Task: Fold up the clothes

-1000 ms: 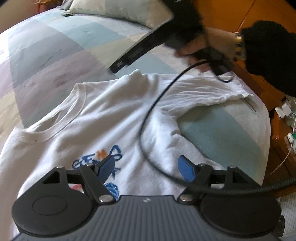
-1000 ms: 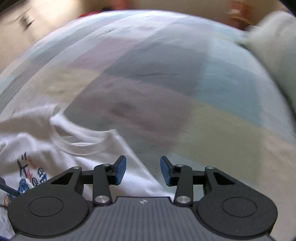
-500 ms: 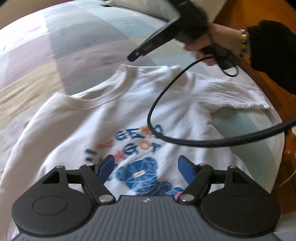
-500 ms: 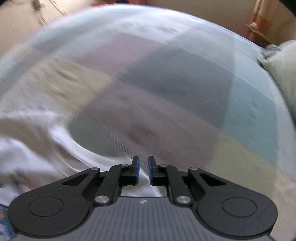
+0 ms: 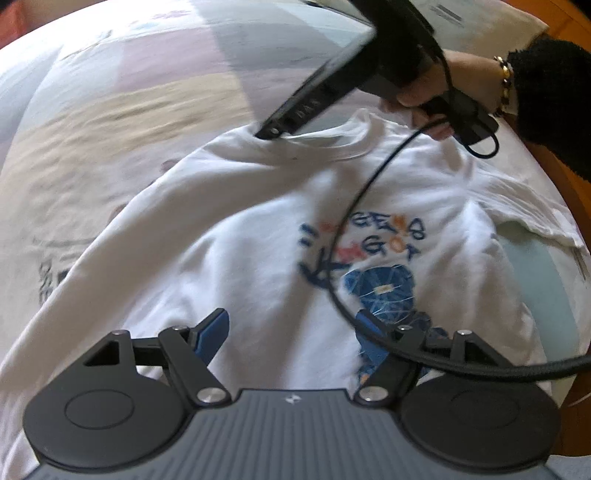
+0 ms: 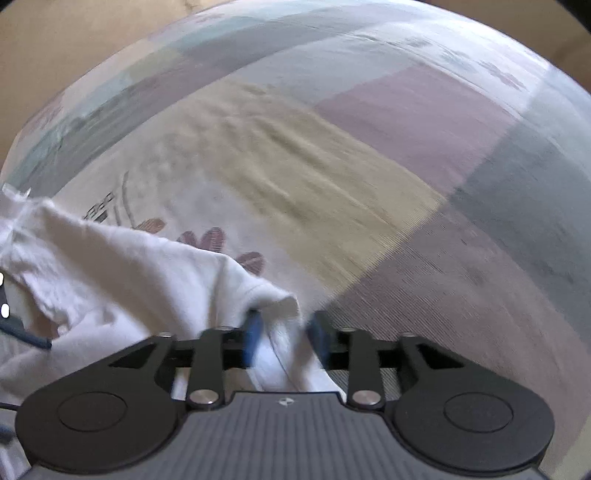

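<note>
A white T-shirt (image 5: 280, 221) with a blue bear print lies face up on the bed, collar at the far side. My left gripper (image 5: 291, 328) is open and hovers above the shirt's lower front, holding nothing. My right gripper (image 6: 284, 332) has a fold of the shirt's white cloth (image 6: 155, 273) between its fingers, near the shoulder by the collar. In the left wrist view the right gripper (image 5: 266, 134) shows as a dark tool tip at the collar edge. Its black cable (image 5: 354, 229) hangs across the print.
The bed cover (image 6: 332, 177) is a patchwork of beige, pink, grey and pale blue squares. A pillow (image 5: 480, 18) lies at the far right. A wooden floor edge (image 5: 576, 192) shows to the right of the bed. The person's black sleeve (image 5: 554, 92) reaches in from the right.
The right gripper swung from bare bedspread to the shirt's shoulder, opened a little from nearly shut, and now has cloth between its fingers. The left gripper's view shifted, bringing the collar and print toward the centre.
</note>
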The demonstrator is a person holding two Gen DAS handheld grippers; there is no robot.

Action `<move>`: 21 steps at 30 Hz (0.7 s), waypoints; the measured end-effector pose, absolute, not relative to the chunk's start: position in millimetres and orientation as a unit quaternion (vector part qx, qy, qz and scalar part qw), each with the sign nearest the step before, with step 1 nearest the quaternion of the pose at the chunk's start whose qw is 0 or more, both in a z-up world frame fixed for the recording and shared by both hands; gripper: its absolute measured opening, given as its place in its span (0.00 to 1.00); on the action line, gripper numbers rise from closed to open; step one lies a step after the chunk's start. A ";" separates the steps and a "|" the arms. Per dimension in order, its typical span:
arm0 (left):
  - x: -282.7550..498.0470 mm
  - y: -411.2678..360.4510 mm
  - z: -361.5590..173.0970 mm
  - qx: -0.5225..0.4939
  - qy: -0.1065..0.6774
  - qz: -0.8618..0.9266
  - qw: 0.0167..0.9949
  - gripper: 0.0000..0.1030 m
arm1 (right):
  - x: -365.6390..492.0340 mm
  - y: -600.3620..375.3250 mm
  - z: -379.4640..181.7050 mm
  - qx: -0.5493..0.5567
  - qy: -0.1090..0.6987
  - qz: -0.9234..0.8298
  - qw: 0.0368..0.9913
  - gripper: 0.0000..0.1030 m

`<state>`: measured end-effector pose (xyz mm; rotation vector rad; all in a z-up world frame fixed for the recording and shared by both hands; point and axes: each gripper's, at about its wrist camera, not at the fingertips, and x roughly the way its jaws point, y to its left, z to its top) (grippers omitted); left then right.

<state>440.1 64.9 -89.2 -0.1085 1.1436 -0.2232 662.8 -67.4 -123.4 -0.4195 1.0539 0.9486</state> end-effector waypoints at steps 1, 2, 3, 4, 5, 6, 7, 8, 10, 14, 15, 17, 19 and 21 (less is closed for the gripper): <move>437.9 67.7 -90.5 -0.056 0.540 -0.101 0.834 0.73 | 660.8 -64.5 -123.3 -0.198 0.474 0.442 0.735 0.59; 435.7 70.3 -91.9 -0.060 0.540 -0.098 0.834 0.73 | 660.3 -60.9 -124.1 -0.206 0.470 0.450 0.731 0.63; 433.7 72.3 -93.4 -0.064 0.540 -0.095 0.834 0.73 | 660.9 -55.5 -126.9 -0.219 0.467 0.454 0.726 0.63; 432.5 73.7 -94.7 -0.067 0.541 -0.092 0.833 0.73 | 661.4 -50.1 -129.7 -0.232 0.464 0.458 0.722 0.64; 431.5 75.0 -95.2 -0.068 0.542 -0.090 0.833 0.73 | 661.7 -44.9 -132.2 -0.245 0.461 0.462 0.717 0.64; 430.4 75.8 -95.3 -0.069 0.542 -0.088 0.833 0.73 | 659.1 -41.7 -132.4 -0.258 0.455 0.468 0.712 0.63; 429.4 76.5 -95.4 -0.070 0.541 -0.087 0.833 0.73 | 654.9 -38.6 -131.3 -0.273 0.449 0.478 0.704 0.50; 428.8 77.2 -95.7 -0.071 0.542 -0.088 0.833 0.73 | 651.1 -36.9 -130.8 -0.285 0.448 0.484 0.695 0.25; 428.6 78.7 -96.1 -0.072 0.542 -0.088 0.833 0.73 | 643.2 -33.9 -130.4 -0.317 0.432 0.483 0.693 0.07; 430.3 80.6 -94.4 -0.067 0.539 -0.086 0.835 0.73 | 639.4 -29.7 -126.1 -0.368 0.361 0.438 0.736 0.07; 431.0 80.8 -93.2 -0.067 0.537 -0.086 0.837 0.73 | 642.9 -28.7 -122.7 -0.370 0.341 0.422 0.754 0.07; 432.7 81.2 -91.3 -0.066 0.532 -0.087 0.839 0.73 | 655.4 -28.4 -116.2 -0.342 0.330 0.402 0.783 0.07; 434.7 80.8 -92.5 -0.066 0.533 -0.087 0.839 0.73 | 661.3 -27.7 -126.3 -0.337 0.359 0.395 0.775 0.13; 435.1 79.8 -92.9 -0.063 0.535 -0.085 0.838 0.73 | 666.9 -27.8 -135.6 -0.332 0.387 0.388 0.768 0.21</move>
